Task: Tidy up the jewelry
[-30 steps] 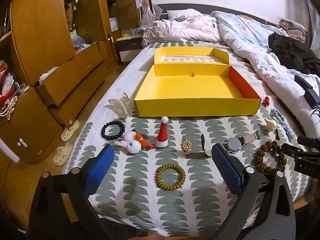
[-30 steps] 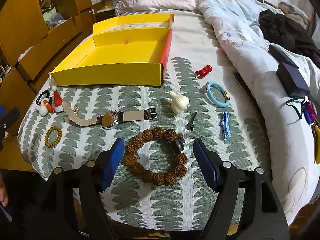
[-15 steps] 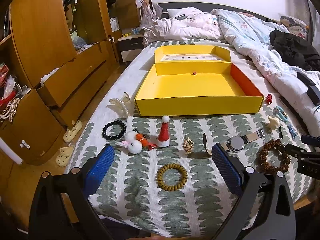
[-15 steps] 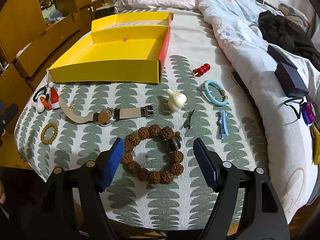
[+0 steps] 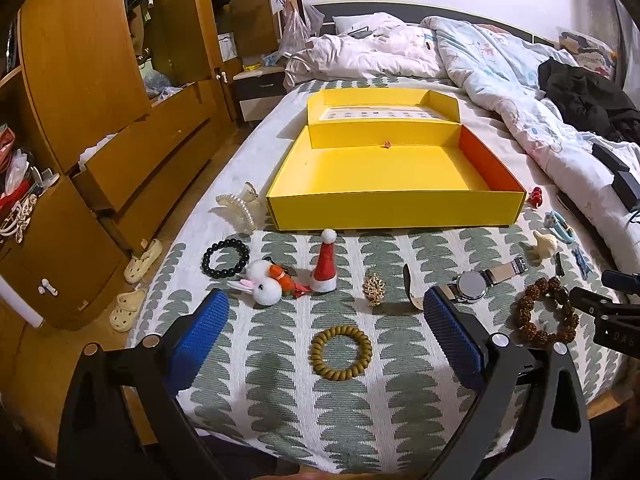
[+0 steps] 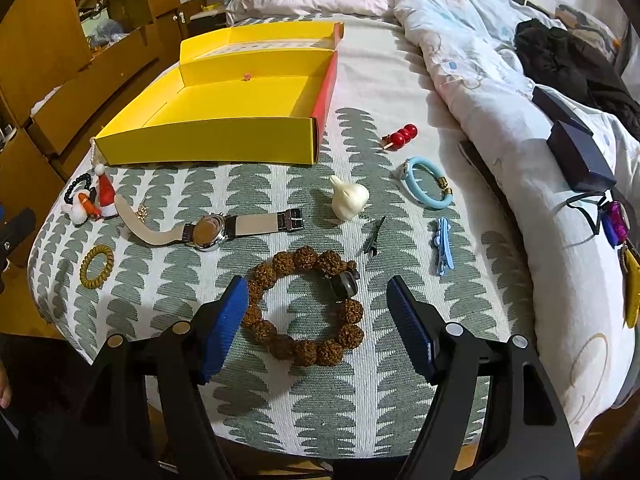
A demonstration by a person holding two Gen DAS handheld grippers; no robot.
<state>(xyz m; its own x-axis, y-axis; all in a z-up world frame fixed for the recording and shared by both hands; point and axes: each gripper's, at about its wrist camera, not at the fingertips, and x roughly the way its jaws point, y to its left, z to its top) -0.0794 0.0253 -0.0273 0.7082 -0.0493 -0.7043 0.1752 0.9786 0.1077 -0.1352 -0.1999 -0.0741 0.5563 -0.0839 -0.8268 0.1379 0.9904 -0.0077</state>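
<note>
Yellow cardboard, the open box (image 5: 394, 212) sits on the bed with its tray bare apart from a tiny red speck at the back wall, so by the look of it the sorting has hardly begun. Every piece lies outside it on the patterned bedspread (image 5: 400, 412). Nearest the left gripper (image 5: 326, 322), whose jaws stand wide apart and hold nothing, is the olive coil hair tie (image 5: 341, 352), lying between the blue pads but untouched. Beyond it are the black bead bracelet (image 5: 225, 258), the bunny clip (image 5: 262, 286), the small Santa hat (image 5: 326, 262), a gold brooch (image 5: 374, 289), the wristwatch (image 6: 210, 233) and, beside the box, a pearl claw clip (image 5: 239, 210).

The right gripper (image 6: 316, 306) is likewise spread and empty, hovering over the brown seed-bead bracelet (image 6: 306, 306) (probably its first pick, its left pad just beside the beads). Further right wait a cream garlic-shaped charm (image 6: 349, 202), a light blue bangle (image 6: 426, 184), a blue hair clip (image 6: 443, 251), a small dark clip (image 6: 374, 236) and a red bead pin (image 6: 401, 136). All of these are left to be moved.
</note>
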